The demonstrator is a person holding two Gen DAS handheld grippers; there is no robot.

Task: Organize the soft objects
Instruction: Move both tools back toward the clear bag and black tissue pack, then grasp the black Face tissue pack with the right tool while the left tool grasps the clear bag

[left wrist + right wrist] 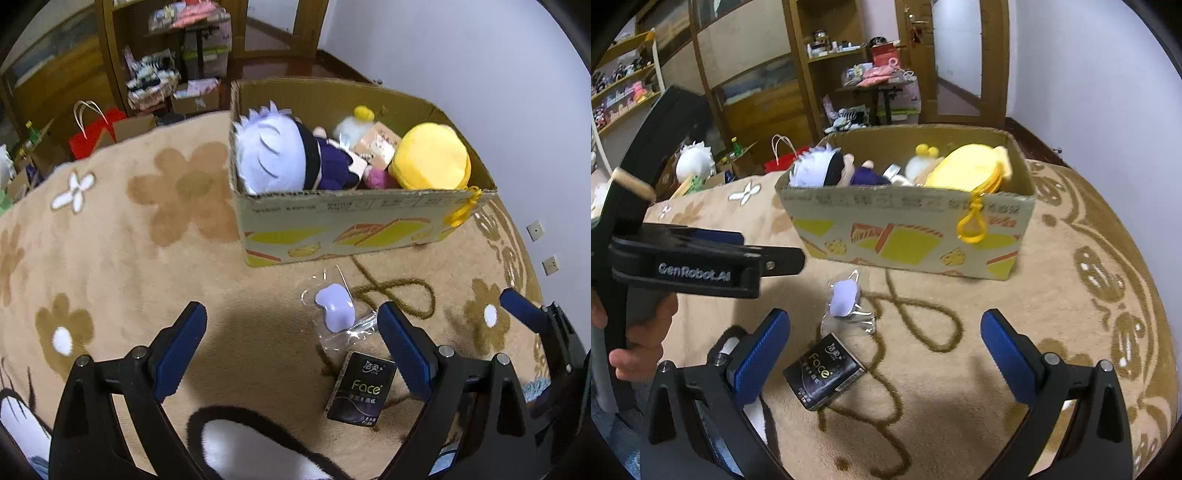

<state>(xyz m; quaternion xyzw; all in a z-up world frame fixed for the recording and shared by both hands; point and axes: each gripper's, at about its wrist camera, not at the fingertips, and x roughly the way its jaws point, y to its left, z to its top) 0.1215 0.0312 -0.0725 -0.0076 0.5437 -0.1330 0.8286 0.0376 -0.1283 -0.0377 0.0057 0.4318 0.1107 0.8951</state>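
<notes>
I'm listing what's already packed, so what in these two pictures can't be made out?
- Open cardboard box, both views: its floor and lower contents, hidden by the white-haired plush doll and yellow plush.
- Black tissue pack: small print too small to read.
- Lilac soft piece in clear wrap: exact kind unclear.
- Left view: white furry shape, cut off by the bottom edge.

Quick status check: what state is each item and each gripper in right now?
cardboard box: open-topped, holding toys
white-haired doll: lying in box
yellow plush: in box, clip hanging outside
purple squishy: on blanket, in clear wrapper
tissue pack: flat on blanket
left gripper: open, empty
right gripper: open, empty
</notes>
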